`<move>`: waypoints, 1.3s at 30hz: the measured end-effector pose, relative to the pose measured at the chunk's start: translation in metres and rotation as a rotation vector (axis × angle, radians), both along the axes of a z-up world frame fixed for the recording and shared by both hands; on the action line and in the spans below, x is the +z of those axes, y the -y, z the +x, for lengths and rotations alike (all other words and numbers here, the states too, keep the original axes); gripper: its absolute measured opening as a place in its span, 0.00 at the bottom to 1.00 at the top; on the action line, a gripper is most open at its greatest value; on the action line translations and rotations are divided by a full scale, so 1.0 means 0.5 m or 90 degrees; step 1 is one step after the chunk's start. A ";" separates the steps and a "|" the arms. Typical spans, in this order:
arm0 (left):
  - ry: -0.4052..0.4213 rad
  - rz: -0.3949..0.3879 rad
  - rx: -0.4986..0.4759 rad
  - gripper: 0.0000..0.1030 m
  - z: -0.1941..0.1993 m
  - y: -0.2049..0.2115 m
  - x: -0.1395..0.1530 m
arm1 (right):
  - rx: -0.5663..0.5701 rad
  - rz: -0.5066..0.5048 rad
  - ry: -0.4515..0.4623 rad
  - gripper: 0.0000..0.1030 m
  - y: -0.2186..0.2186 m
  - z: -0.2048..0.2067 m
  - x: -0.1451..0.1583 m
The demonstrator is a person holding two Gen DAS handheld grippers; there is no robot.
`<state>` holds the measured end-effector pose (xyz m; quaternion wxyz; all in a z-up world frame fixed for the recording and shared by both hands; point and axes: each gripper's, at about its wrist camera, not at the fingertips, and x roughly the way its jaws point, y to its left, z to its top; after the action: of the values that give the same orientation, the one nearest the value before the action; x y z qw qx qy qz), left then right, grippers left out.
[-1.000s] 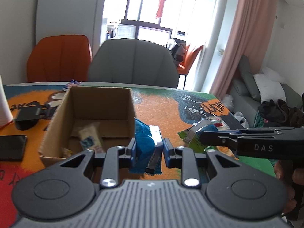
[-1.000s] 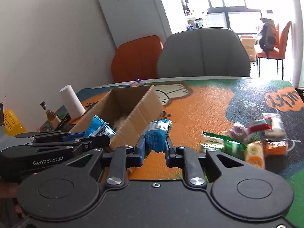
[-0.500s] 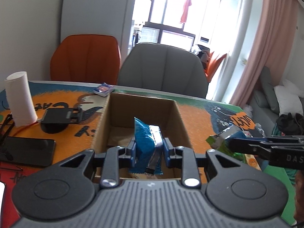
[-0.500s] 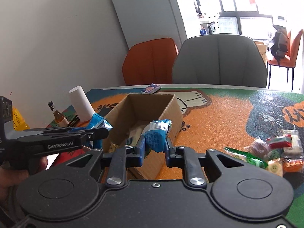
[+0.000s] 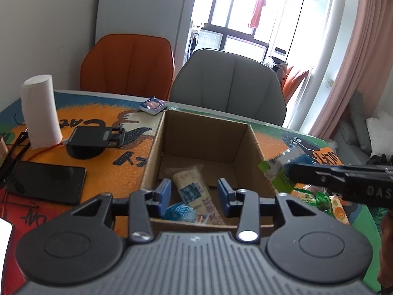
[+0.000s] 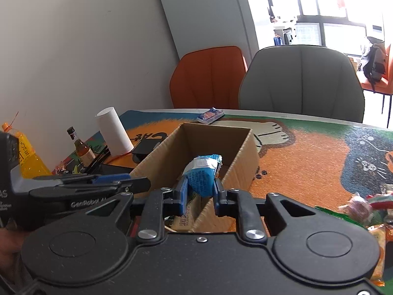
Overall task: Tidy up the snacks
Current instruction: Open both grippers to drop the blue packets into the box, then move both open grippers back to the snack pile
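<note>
An open cardboard box [image 5: 206,132] stands on the patterned table mat. My left gripper [image 5: 194,191] hovers over its near edge, its jaws opening with nothing between the pads. Below it a blue packet [image 5: 181,211] lies in the box beside a beige snack packet [image 5: 190,184]. My right gripper [image 6: 200,191] is shut on a blue packet with a silver top [image 6: 201,172], held above the box's near end [image 6: 245,162]. In the left wrist view that gripper [image 5: 294,173] comes in from the right with its packet [image 5: 280,172].
A heap of loose snacks [image 6: 368,204] lies on the mat at the right. Left of the box are a paper roll [image 5: 40,110], a black stand [image 5: 95,137], a phone [image 5: 46,182] and bottles [image 6: 82,147]. A small packet [image 5: 153,104] lies behind the box. Two chairs stand beyond the table.
My left gripper has opened and its blue packet has dropped into the box. Both grippers have moved left toward the box; the right one still grips its packet.
</note>
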<state>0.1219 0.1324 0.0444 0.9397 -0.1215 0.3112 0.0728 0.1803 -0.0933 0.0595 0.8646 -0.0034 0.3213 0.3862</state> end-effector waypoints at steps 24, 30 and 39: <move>-0.005 0.011 0.001 0.90 -0.039 0.042 0.002 | -0.058 -0.025 0.004 0.55 0.070 -0.012 -0.006; -0.002 0.004 -0.025 0.98 -0.036 0.081 0.001 | -0.088 -0.029 -0.003 0.72 0.129 -0.023 -0.013; 0.002 -0.005 -0.074 1.00 -0.021 0.157 0.000 | -0.151 -0.017 0.000 0.96 0.232 -0.035 -0.011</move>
<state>0.1113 0.0538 0.0446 0.9425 -0.1068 0.3162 0.0170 0.1627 -0.2094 0.0538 0.9042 0.0235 0.3244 0.2768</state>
